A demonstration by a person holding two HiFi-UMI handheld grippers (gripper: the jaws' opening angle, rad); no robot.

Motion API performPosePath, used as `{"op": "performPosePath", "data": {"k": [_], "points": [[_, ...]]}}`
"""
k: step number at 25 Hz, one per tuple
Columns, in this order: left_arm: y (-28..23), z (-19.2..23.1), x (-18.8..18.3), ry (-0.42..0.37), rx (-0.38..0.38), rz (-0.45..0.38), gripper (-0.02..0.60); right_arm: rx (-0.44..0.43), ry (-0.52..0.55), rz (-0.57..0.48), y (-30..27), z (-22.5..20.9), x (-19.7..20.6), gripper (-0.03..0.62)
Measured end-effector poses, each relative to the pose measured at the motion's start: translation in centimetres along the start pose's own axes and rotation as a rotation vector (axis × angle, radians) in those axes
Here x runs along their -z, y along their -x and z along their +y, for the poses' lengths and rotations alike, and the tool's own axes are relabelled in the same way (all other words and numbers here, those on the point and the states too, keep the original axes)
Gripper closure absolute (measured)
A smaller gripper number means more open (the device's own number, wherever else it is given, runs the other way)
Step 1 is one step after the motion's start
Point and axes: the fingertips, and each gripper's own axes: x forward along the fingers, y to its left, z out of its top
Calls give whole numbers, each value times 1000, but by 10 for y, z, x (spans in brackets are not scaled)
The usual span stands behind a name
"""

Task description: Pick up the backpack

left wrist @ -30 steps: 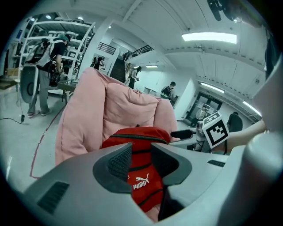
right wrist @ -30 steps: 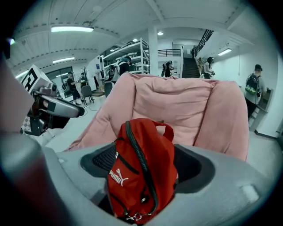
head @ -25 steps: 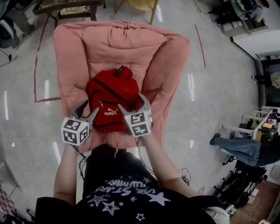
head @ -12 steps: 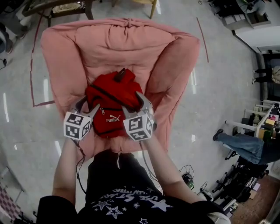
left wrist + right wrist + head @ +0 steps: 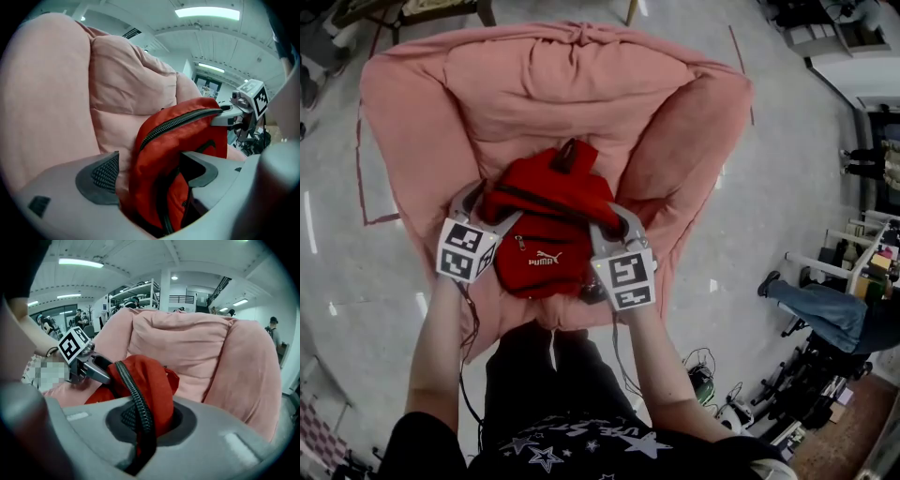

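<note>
**Right side pinched, left loose**

The red backpack (image 5: 546, 234) lies on the pink armchair (image 5: 581, 84), long axis 12 to 6. At its 3 o'clock the right gripper (image 5: 614, 223) has just closed on its fabric. At 9 the left gripper (image 5: 487, 208) has just opened, straddling fabric without pressing.

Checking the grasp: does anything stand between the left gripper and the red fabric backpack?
Nothing visible. The left gripper has the red fabric backpack between its jaws, which have just been opening and do not clamp it.
</note>
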Motion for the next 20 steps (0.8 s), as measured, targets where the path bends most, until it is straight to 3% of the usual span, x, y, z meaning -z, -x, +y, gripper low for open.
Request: {"op": "performPosePath", "data": {"k": [2, 8, 11, 14, 17, 20], "points": [[-17, 1, -9, -7, 36, -7, 198, 7, -46, -23, -2, -8, 1, 560], [-52, -21, -1, -43, 151, 114, 208, 5, -60, -58, -2, -12, 11, 562], [-49, -39, -1, -37, 178, 117, 392, -2, -70, -70, 2, -11, 17, 562], [-39, -54, -5, -88, 151, 74, 558, -11, -100, -93, 3, -12, 20, 562], [-16, -66, -12, -86, 96, -3, 572, -29, -140, -132, 13, -11, 19, 563], [11, -84, -17, 24, 87, -83, 572, -52, -155, -161, 29, -7, 16, 566]]}}
